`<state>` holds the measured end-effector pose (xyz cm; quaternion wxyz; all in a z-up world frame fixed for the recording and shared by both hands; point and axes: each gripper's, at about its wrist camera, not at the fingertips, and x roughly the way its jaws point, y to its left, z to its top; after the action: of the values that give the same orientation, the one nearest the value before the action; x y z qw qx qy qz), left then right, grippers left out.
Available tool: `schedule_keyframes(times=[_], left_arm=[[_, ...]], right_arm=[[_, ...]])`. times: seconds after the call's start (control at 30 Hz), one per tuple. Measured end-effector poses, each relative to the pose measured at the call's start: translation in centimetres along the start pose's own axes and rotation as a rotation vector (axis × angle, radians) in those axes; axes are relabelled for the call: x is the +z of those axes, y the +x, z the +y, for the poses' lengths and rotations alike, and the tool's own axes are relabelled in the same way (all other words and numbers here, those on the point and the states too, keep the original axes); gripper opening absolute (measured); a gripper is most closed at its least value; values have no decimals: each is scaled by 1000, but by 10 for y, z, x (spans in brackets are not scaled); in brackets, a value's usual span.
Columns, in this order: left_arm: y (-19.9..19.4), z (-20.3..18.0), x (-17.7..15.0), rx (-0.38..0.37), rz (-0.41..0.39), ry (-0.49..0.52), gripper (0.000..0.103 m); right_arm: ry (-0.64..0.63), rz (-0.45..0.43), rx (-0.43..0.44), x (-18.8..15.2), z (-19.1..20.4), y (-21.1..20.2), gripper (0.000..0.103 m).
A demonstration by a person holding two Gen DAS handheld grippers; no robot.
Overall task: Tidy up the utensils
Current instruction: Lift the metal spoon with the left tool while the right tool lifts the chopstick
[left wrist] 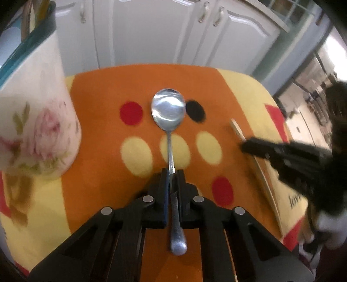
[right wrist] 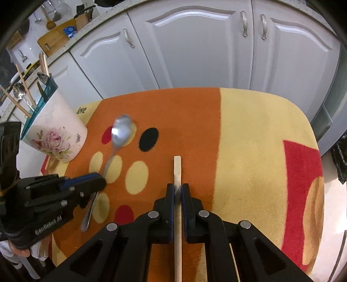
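Clamping the spoon (left wrist: 171,121) by its handle, bowl pointing ahead, my left tool (left wrist: 172,173) sits beside the flowered holder (right wrist: 55,130), while my right tool (right wrist: 177,188) pinches a chopstick (right wrist: 177,169) above the mat (right wrist: 249,141).

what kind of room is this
Most likely a home kitchen. White cabinet doors with metal handles run under a countertop holding a wooden cutting board and a knife block. A floral utensil holder stands on the patterned cloth.
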<state>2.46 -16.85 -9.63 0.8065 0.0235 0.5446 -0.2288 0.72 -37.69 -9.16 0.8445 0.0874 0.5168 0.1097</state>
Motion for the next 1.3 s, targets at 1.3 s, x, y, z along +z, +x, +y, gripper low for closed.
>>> schedule_keyframes(times=[1.3], left_arm=[[12, -23, 19, -49, 20, 130, 18]], right_arm=[[-65, 65, 14, 17, 6, 16, 8]])
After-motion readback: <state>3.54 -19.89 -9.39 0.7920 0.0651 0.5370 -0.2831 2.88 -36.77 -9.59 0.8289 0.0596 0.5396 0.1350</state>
